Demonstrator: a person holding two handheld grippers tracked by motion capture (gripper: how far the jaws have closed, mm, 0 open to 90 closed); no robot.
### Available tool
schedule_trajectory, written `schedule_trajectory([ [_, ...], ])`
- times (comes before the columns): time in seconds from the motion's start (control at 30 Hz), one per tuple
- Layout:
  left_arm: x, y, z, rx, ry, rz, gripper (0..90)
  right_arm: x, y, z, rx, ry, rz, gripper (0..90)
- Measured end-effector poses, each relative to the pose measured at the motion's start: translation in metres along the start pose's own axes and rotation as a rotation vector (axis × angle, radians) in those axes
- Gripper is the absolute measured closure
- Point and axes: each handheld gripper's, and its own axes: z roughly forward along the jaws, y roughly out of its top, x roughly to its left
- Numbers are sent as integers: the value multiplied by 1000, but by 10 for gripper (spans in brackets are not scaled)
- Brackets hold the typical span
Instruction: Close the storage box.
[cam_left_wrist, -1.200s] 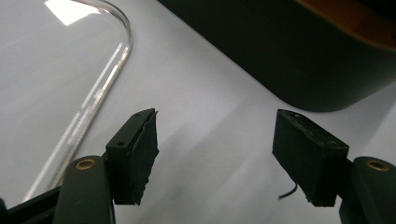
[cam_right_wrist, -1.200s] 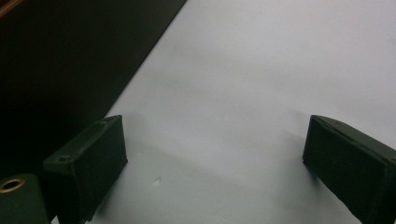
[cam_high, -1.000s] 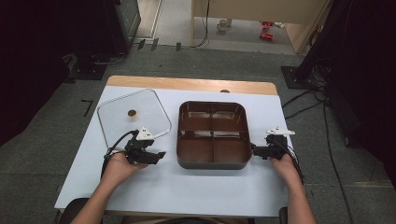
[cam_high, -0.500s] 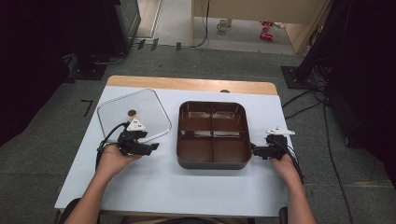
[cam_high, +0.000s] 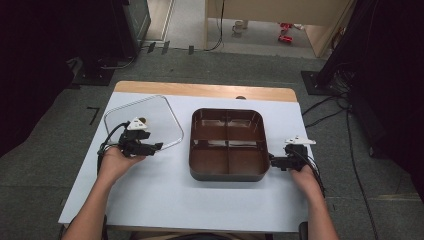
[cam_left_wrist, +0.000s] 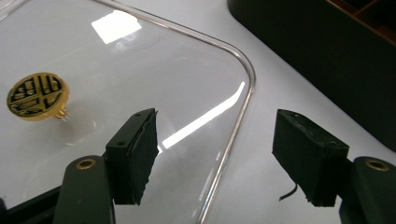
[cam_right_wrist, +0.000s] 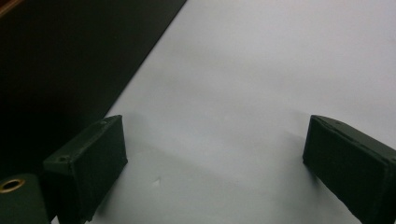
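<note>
A square brown tray (cam_high: 227, 174) with four compartments sits at the table's middle. Left of it lies a clear lid (cam_high: 161, 116) with a gold knob (cam_high: 143, 120). My left gripper (cam_high: 156, 146) is open at the lid's near right corner. In the left gripper view the lid's rounded rim (cam_left_wrist: 243, 100) runs between the open jaws of the left gripper (cam_left_wrist: 219, 140), and the knob (cam_left_wrist: 37, 95) shows at the left. My right gripper (cam_high: 273, 161) is open just off the tray's right wall. In the right gripper view the right gripper (cam_right_wrist: 215, 158) holds nothing, with the dark tray wall (cam_right_wrist: 70, 60) at its left.
The white table top (cam_high: 200, 205) has a wooden strip (cam_high: 200, 90) along its far edge. Cables (cam_high: 325, 112) trail on the grey floor at the right. Dark furniture stands around the table.
My left gripper has moved left, away from the tray's left wall, to the lid's near corner. The right gripper has stayed beside the tray.
</note>
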Motion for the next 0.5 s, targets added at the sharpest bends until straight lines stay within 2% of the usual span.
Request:
schedule_trajectory([
  [0.5, 31, 8, -1, -31, 55, -35, 334, 0, 0, 0, 0, 0, 0, 55],
])
